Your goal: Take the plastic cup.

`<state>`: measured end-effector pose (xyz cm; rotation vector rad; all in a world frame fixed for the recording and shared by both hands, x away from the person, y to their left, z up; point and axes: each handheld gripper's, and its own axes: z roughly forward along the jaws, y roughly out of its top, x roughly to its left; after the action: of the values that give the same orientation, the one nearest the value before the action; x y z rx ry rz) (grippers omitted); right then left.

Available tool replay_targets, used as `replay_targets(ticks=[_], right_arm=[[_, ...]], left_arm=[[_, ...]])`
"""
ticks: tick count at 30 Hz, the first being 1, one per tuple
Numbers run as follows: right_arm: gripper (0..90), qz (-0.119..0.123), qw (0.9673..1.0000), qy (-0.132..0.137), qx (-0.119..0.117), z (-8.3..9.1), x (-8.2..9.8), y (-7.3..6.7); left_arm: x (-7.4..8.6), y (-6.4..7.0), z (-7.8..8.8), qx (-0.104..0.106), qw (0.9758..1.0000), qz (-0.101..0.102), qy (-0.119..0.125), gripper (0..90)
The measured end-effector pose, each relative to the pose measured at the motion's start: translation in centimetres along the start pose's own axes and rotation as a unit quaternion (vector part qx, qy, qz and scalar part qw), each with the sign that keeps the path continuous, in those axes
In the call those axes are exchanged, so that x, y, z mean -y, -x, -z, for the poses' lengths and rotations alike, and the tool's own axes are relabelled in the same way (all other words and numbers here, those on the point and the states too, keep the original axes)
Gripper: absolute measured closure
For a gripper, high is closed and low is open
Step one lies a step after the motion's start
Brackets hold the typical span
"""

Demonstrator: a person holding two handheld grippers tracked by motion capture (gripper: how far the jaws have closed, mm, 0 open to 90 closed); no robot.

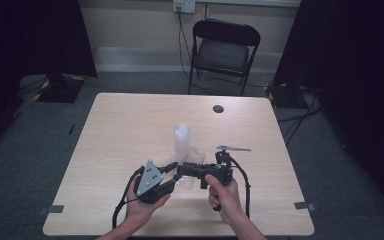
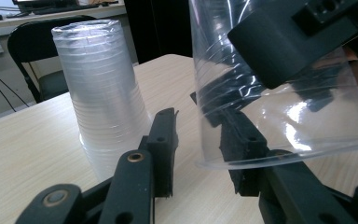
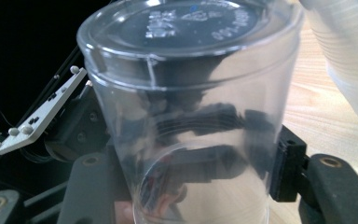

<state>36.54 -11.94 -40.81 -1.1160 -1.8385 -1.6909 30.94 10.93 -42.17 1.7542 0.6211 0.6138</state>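
Right gripper [image 3: 191, 186]: closed on a single clear plastic cup [image 3: 186, 116], jaws pressing both sides of its wall; held over the near middle of the table.
Clear plastic cup: lying sideways in the grip, base toward the right gripper's camera, open rim toward the left gripper; seen in the high view [image 1: 189, 180] between the two grippers, above the table.
Left gripper [image 2: 198, 149]: jaws parted, not clamped; one jaw outside the cup's rim [image 2: 279, 158], the other appearing to reach inside it; whether its pad touches the wall cannot be told.
Stack of clear cups [image 2: 102, 88]: upside down on the table, upright, just beyond the grippers; seen in the high view [image 1: 181, 140] near the table's middle.
Table [image 1: 125, 125]: light wood top, small dark round hole [image 1: 218, 108] near the far edge.
Folding chair [image 1: 224, 52]: black, on the floor beyond the far edge of the table.
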Motion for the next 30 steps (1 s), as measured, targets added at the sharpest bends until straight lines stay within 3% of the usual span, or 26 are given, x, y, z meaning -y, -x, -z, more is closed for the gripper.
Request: replay_targets(ticks=[4, 7, 11, 17, 19, 23, 26, 30], right_arm=[[40.4, -0.024, 0.9997, 0.002, -0.008, 0.1, -0.2, 0.0], [40.4, -0.032, 0.9994, 0.005, -0.011, 0.2, -0.3, 0.0], [40.6, -0.041, 0.9991, -0.001, -0.011, 0.0, -0.2, 0.0], [39.7, -0.059, 0.9982, -0.007, -0.01, -0.3, 0.0, 0.0], [39.6, -0.061, 0.998, -0.012, -0.005, -0.5, 0.1, 0.0], [38.9, -0.072, 0.9972, -0.019, -0.011, -0.7, 0.2, 0.1], [34.6, -0.066, 0.9976, -0.014, -0.013, -0.7, 0.3, 0.1], [28.0, -0.037, 0.9993, -0.01, 0.001, -0.8, 0.3, -0.2]], left_arm=[[0.0, 0.4, 0.0, -0.007, 0.9995, -0.022, 0.021, 68.4], [0.0, 0.5, -0.1, -0.003, 0.9994, -0.017, 0.032, 69.2], [-0.1, 0.7, -0.1, -0.009, 0.9987, -0.028, 0.041, 70.2], [-0.1, 0.9, -0.1, -0.016, 0.9982, -0.041, 0.041, 68.6], [0.0, 1.1, -0.1, -0.021, 0.9982, -0.036, 0.043, 67.1], [0.0, 1.1, 0.0, -0.027, 0.9979, -0.043, 0.041, 76.2], [-0.1, 1.2, 0.1, -0.03, 0.9973, -0.056, 0.036, 83.1], [-0.1, 0.9, 0.1, -0.026, 0.998, -0.05, 0.03, 87.3]])
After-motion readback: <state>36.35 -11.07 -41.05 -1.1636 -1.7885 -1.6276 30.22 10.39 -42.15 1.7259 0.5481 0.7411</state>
